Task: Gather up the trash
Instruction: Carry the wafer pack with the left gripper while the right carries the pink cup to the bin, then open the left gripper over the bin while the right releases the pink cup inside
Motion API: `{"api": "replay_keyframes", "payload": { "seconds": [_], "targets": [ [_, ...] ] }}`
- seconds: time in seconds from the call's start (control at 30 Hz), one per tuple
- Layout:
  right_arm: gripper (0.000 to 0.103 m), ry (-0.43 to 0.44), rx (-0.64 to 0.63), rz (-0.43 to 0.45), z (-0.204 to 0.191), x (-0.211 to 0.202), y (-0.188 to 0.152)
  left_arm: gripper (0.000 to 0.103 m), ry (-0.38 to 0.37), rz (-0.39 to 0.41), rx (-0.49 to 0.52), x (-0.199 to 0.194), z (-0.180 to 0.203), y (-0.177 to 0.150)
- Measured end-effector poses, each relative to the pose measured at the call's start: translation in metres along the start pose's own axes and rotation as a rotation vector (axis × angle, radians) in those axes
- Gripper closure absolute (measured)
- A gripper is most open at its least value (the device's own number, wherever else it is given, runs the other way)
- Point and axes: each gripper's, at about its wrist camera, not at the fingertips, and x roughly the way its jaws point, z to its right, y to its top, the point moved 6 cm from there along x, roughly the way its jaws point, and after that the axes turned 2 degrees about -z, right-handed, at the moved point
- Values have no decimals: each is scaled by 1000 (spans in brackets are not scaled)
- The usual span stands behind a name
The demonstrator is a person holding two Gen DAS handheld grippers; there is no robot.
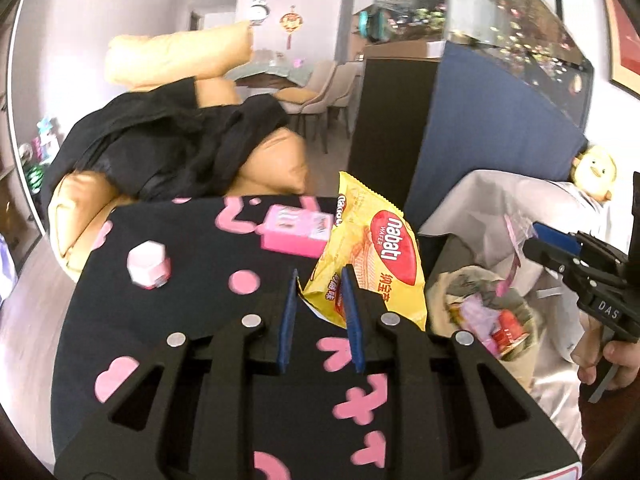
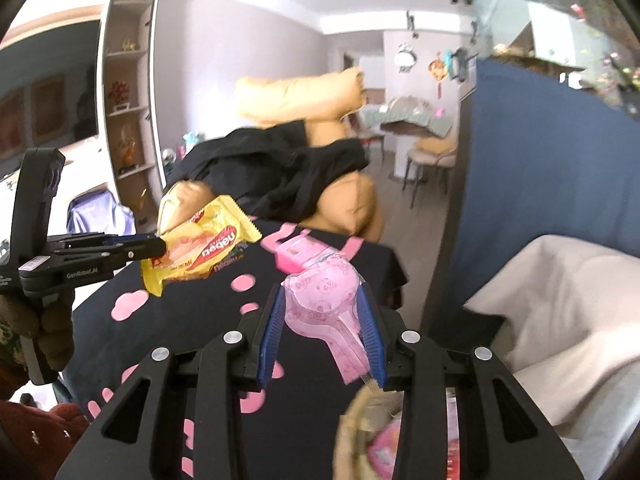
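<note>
Lying at the left of the black cloth-covered surface [image 1: 192, 280] with pink shapes is a small white-and-pink faceted bottle [image 1: 149, 265], and farther back toward the middle sits a flat pink box [image 1: 294, 229]. Just right of them, the left tongs [image 1: 320, 278] are pinched narrowly on the lower edge of a crinkled yellow foil wafer wrapper [image 1: 372, 256] with a red oval label, held lifted above the cloth. Right of the surface edge stands a tan woven basket [image 1: 484, 312] already holding pink and red packets, beside a pale draped sheet [image 1: 480, 204]. At the far right, the right tongs [image 2: 322, 312], gripped by a person's hand [image 1: 608, 360], are clamped partway on a crumpled translucent pink plastic wrapper [image 2: 324, 300], raised over the basket rim.
</note>
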Motion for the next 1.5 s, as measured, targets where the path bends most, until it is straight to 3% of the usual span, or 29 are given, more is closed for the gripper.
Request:
{"api": "replay_keyframes", "payload": {
  "seconds": [0.4, 0.73, 0.97, 1.13, 1.37, 1.5],
  "targets": [
    [68, -139, 114, 61, 95, -61, -23, 82, -176, -90, 139, 48, 124, 0],
    [68, -185, 191, 60, 145, -71, -46, 83, -290, -214, 196, 110, 201, -31],
    [68, -166, 215, 41, 150, -61, -57, 84, -280, -262, 182, 136, 205, -43],
    [68, -123, 231, 3, 147, -36, -68, 84, -265, -280, 144, 134, 190, -48],
    [68, -13, 163, -133, 100, 32, -96, 80, -206, -261, 78, 115, 152, -45],
    [68, -28, 106, -228, 86, 73, -119, 74, -189, -262, 61, 105, 134, -51]
  ]
}}
